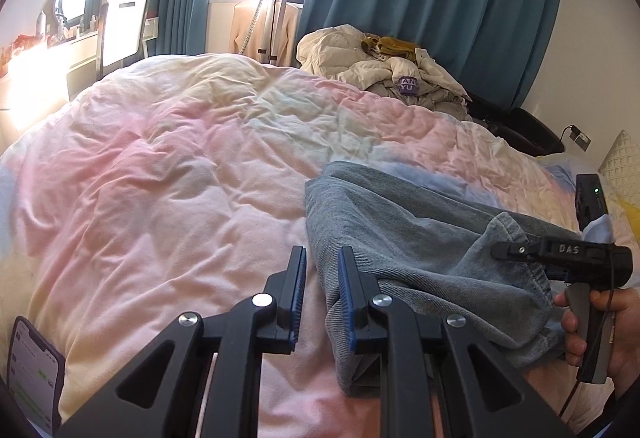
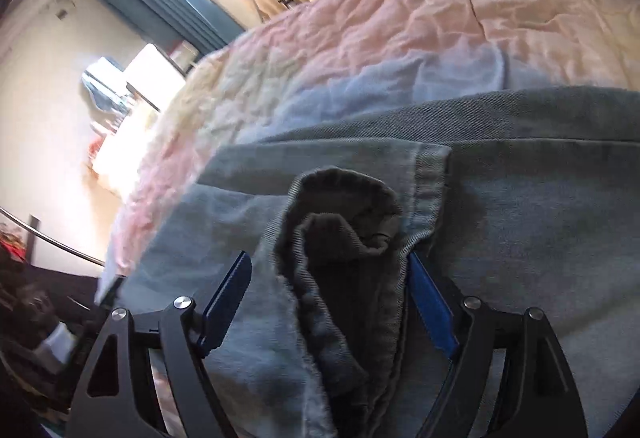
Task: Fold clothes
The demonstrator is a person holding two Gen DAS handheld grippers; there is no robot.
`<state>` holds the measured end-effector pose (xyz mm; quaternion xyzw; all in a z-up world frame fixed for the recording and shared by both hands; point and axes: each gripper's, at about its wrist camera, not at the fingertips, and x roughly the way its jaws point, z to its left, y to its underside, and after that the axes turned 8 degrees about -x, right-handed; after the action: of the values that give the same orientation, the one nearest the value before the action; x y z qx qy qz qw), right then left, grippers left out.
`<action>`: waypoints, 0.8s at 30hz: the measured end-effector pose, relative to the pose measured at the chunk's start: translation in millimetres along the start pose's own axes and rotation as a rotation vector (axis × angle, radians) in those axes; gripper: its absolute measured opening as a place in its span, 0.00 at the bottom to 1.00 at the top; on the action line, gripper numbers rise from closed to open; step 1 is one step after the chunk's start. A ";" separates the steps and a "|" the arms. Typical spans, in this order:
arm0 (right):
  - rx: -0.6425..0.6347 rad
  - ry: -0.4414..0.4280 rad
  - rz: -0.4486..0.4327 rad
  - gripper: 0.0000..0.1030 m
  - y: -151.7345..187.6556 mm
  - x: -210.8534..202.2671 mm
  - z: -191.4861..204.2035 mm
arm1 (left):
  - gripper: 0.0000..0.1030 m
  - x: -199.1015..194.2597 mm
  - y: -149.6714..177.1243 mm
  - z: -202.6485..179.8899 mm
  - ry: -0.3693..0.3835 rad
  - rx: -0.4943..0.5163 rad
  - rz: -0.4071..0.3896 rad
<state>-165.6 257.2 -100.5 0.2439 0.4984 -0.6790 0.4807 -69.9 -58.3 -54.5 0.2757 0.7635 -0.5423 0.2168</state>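
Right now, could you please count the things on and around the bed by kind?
Jeans: 1
Grippers, left and right: 2
Duvet: 1
Pile of pale bedding or clothes, pieces not separable: 1
Phone: 1
White chair: 1
Total: 7

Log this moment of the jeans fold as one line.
stage: fold underway | jeans on duvet | left gripper: open | right gripper: open around bunched denim
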 end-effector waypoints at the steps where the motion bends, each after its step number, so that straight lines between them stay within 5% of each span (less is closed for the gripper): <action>1: 0.019 -0.002 0.004 0.73 1.7 3.1 -4.5 | 0.16 0.0 -0.1 0.2 0.002 0.000 -0.001; 4: 0.066 -0.026 -0.009 0.66 1.9 2.6 -11.5 | 0.16 -0.1 -0.5 0.9 0.008 0.000 -0.005; 6: 0.065 -0.080 -0.013 0.21 0.5 -1.0 -9.6 | 0.16 -0.7 -0.1 0.0 0.015 0.001 -0.009; 8: 0.036 -0.087 -0.058 0.14 -3.3 -13.6 -1.1 | 0.16 -1.8 0.8 -1.3 0.016 0.003 -0.015; 16: -0.041 -0.048 -0.313 0.12 -23.6 -99.9 11.5 | 0.16 -8.8 3.5 -13.0 0.154 0.020 -0.023; 19: 0.024 0.009 -0.308 0.12 -21.9 -113.3 -12.9 | 0.16 -11.7 11.3 -32.1 0.197 0.091 -0.031; 24: 0.179 0.174 -0.140 0.12 5.6 -89.6 -84.9 | 0.16 16.5 32.5 -63.1 0.174 0.199 0.049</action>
<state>-135.6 371.1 -62.9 0.3083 0.4913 -0.7290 0.3635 -63.0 13.0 -67.8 0.3604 0.7150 -0.5838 0.1343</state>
